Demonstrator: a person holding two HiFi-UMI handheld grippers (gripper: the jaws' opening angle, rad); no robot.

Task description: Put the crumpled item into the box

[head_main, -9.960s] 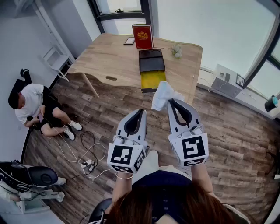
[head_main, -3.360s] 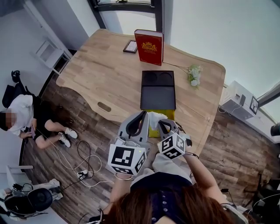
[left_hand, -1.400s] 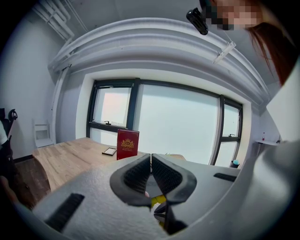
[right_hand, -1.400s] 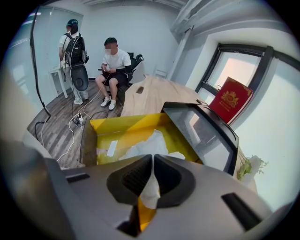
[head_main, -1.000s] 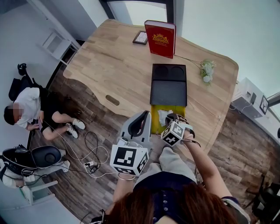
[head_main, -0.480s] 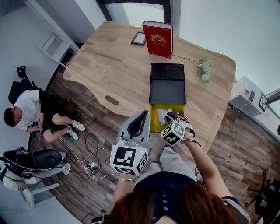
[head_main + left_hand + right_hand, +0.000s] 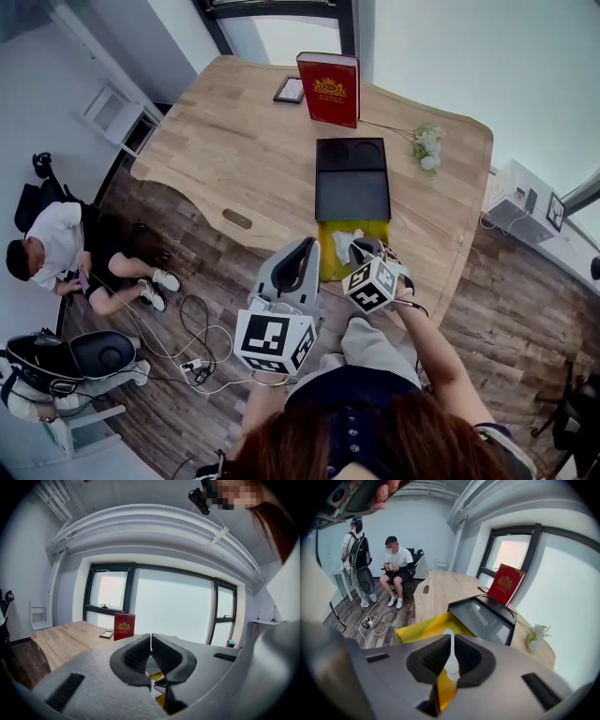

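Observation:
The crumpled item (image 7: 343, 243) is a white wad of paper lying inside the open yellow box (image 7: 332, 264) at the table's near edge. My right gripper (image 7: 360, 249) reaches into that box, and in the right gripper view its jaws (image 7: 451, 641) are shut on a white strip of the crumpled item (image 7: 451, 660), with the yellow box (image 7: 422, 627) below. My left gripper (image 7: 304, 247) hangs just left of the box, off the table edge. In the left gripper view its jaws (image 7: 150, 641) are shut with nothing between them.
A black lid (image 7: 352, 178) lies behind the yellow box on the wooden table (image 7: 234, 159). A red book (image 7: 329, 88) stands at the back, with a small frame (image 7: 288, 89) and white flowers (image 7: 427, 145) nearby. A person (image 7: 52, 253) sits on the floor at left, near cables (image 7: 187, 328).
The right gripper carried the crumpled item from mid-air over the floor to the table and down into the yellow box. Over the last second it has barely moved.

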